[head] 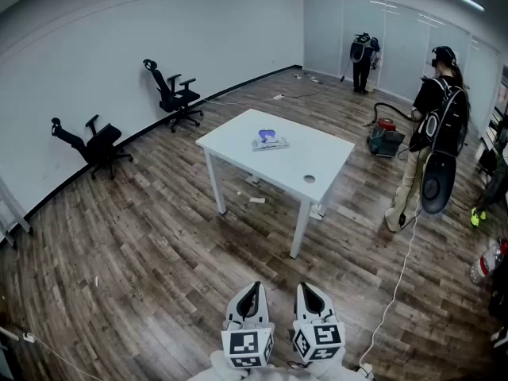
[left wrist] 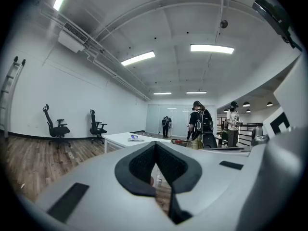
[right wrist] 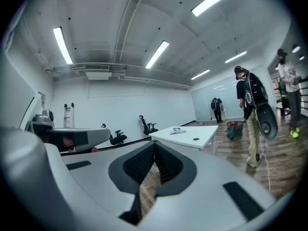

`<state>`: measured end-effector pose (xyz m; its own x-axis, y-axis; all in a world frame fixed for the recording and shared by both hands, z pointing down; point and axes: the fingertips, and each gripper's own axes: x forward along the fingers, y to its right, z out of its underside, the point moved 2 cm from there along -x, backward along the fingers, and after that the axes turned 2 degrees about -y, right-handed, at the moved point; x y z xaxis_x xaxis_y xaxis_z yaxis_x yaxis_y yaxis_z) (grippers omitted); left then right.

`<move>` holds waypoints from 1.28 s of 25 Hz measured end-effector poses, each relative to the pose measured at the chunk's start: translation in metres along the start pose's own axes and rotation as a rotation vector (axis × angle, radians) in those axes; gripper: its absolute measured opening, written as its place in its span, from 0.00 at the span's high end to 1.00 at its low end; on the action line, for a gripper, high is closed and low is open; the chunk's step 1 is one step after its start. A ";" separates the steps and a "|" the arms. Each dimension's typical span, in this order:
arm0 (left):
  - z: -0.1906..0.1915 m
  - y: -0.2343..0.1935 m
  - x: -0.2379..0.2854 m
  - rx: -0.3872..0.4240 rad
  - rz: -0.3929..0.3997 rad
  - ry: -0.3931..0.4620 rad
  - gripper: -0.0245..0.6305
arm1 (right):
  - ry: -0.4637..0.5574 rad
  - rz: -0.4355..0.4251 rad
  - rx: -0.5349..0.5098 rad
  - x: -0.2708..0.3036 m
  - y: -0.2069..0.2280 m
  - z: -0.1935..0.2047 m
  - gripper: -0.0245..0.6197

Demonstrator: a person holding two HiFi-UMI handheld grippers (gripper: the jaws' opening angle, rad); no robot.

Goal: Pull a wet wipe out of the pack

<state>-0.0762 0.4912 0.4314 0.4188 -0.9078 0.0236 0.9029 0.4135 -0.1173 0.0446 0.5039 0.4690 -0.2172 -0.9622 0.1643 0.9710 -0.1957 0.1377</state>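
Now L hand-held gripper [head: 251,286], R hand-held gripper [head: 308,286] closed, empty; pack [head: 270,141] on table [head: 321,159].

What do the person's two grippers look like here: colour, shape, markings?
The left gripper and right gripper match. Each has a smooth light grey plastic body ending in two jaws that taper to a point, lined with black ribbed pads. Behind the jaws each carries a marker cube printed with black-and-white square patterns.
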 end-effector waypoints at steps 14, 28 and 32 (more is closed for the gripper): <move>-0.001 -0.014 0.058 0.009 0.013 -0.010 0.96 | -0.001 0.019 0.009 0.053 0.025 -0.009 0.95; -0.016 -0.059 0.148 0.014 0.013 -0.010 0.96 | 0.000 0.006 0.003 0.154 0.037 -0.036 0.95; -0.022 -0.074 0.174 0.012 0.018 -0.006 0.96 | 0.003 0.007 0.006 0.185 0.040 -0.045 0.95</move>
<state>-0.0717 0.3012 0.4221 0.4356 -0.8997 0.0273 0.8963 0.4307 -0.1057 0.0475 0.3101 0.4609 -0.2102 -0.9640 0.1628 0.9718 -0.1879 0.1422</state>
